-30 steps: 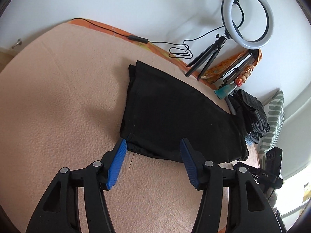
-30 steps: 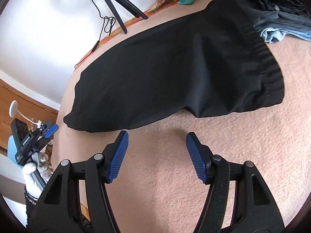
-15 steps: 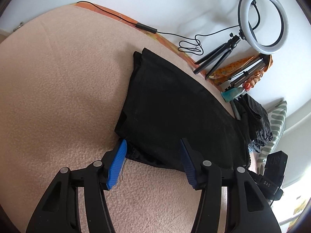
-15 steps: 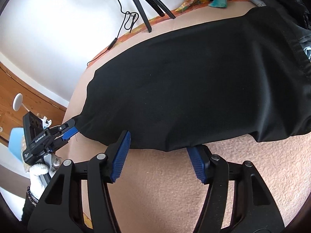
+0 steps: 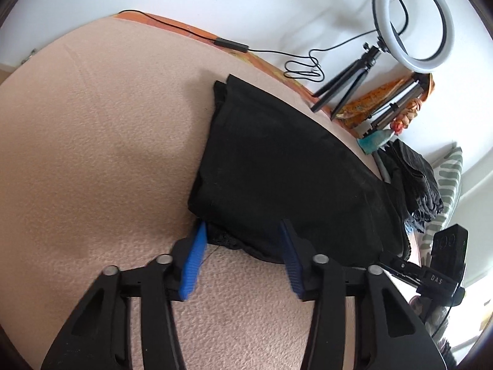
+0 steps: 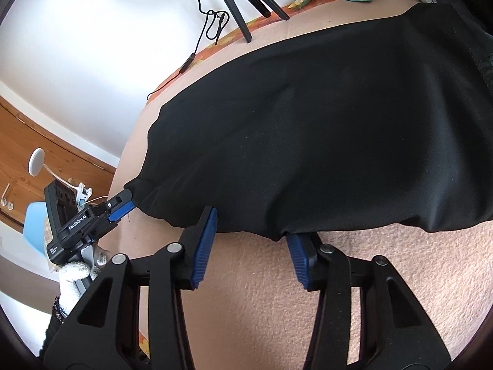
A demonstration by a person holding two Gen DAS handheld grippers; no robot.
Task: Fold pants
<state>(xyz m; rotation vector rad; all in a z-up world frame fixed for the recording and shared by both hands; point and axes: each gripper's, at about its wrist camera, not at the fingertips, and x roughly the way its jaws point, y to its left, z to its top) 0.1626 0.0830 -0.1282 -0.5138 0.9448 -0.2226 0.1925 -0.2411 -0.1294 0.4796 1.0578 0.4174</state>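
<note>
Black pants (image 5: 277,172) lie folded lengthwise on a pink blanket (image 5: 92,154). My left gripper (image 5: 243,234) is open, its blue fingers astride the near corner of the leg end, and cloth lies between them. My right gripper (image 6: 252,225) is open at the near edge of the pants (image 6: 323,129), and the cloth drapes over its right finger. The left gripper also shows in the right wrist view (image 6: 123,206), touching the leg corner. The right gripper body shows in the left wrist view (image 5: 431,274) at the waist end.
A ring light on a tripod (image 5: 413,21) and a second tripod (image 5: 391,108) stand at the far edge by the wall, with a trailing cable (image 5: 234,44). A pile of dark clothes (image 5: 416,178) and a striped pillow (image 5: 446,191) lie beyond the waist end.
Both grippers have moved forward to the near edge of the pants. The cloth now lies between the left fingers and over the right gripper's right finger. Both stay open.
</note>
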